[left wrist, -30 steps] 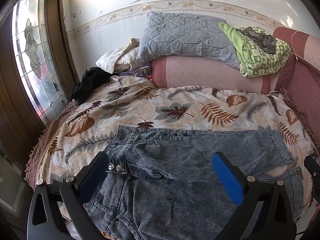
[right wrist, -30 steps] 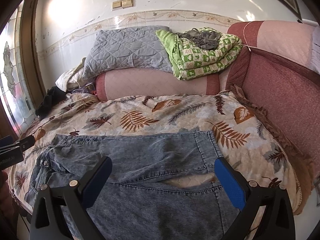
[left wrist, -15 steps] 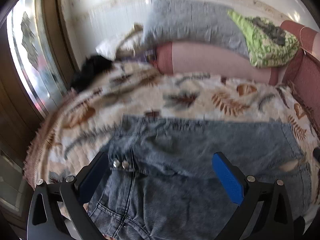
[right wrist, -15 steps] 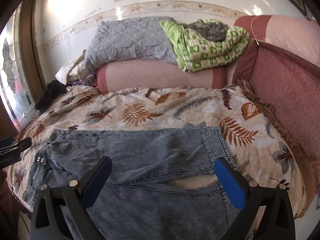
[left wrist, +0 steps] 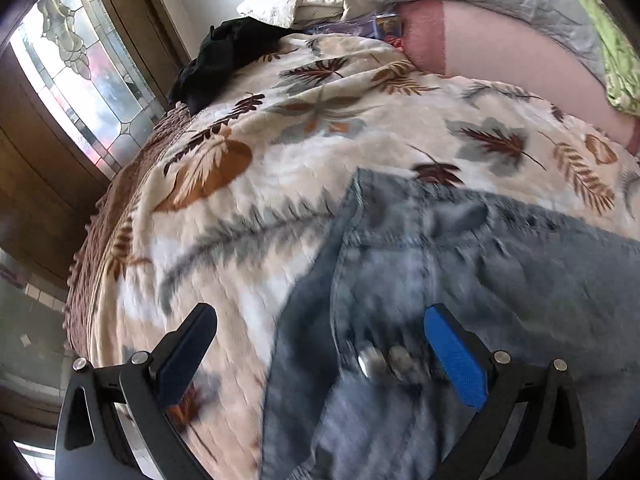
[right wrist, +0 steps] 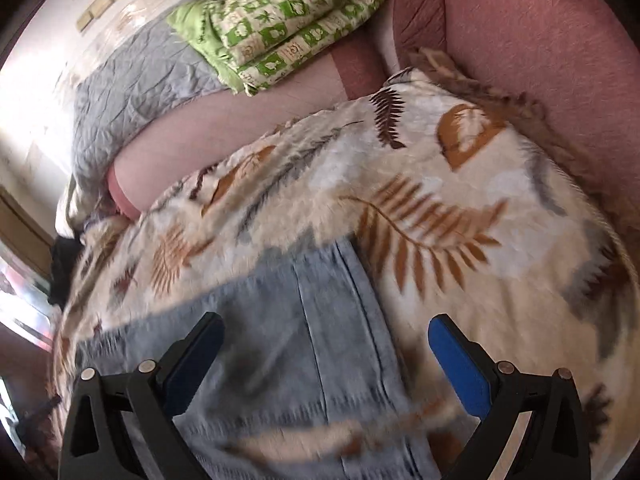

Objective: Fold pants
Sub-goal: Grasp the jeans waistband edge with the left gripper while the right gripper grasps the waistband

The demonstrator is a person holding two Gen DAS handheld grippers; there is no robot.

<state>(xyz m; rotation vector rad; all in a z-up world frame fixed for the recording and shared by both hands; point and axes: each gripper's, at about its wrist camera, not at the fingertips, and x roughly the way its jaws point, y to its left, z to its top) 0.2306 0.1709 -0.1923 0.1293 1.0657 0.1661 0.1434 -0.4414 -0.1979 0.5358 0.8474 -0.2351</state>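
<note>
**Both tongs spread wide over the jeans on the bed**

My left tongs (left wrist: 320, 344) hang low over the waist end of the pants (left wrist: 460, 320), their jaws wide apart and gripping nothing. Between the jaws I see the edge of the waistband and two metal buttons (left wrist: 384, 360), blurred by motion. My right tongs (right wrist: 324, 354) are likewise spread apart and empty, straddling the hem end of a pant leg (right wrist: 320, 340), whose stitched hem runs up between the jaws.

The pants, washed grey-blue denim, lie flat along the near edge of the bed (left wrist: 280, 160), waist toward its left side and legs toward its right. The bed carries a cream quilt printed with brown and grey leaves (right wrist: 440, 200).

Farther back, a black garment (left wrist: 224, 60) sits crumpled at the far left corner of the bed, beside a stained-glass window (left wrist: 80, 80). Along the far edge a pink bolster (right wrist: 208, 140) lies across, with a grey quilted pillow (right wrist: 132, 80) on it and a folded green checked blanket (right wrist: 288, 36) next to that. A dark pink upholstered side (right wrist: 540, 60) rises along the right edge of the bed.
</note>
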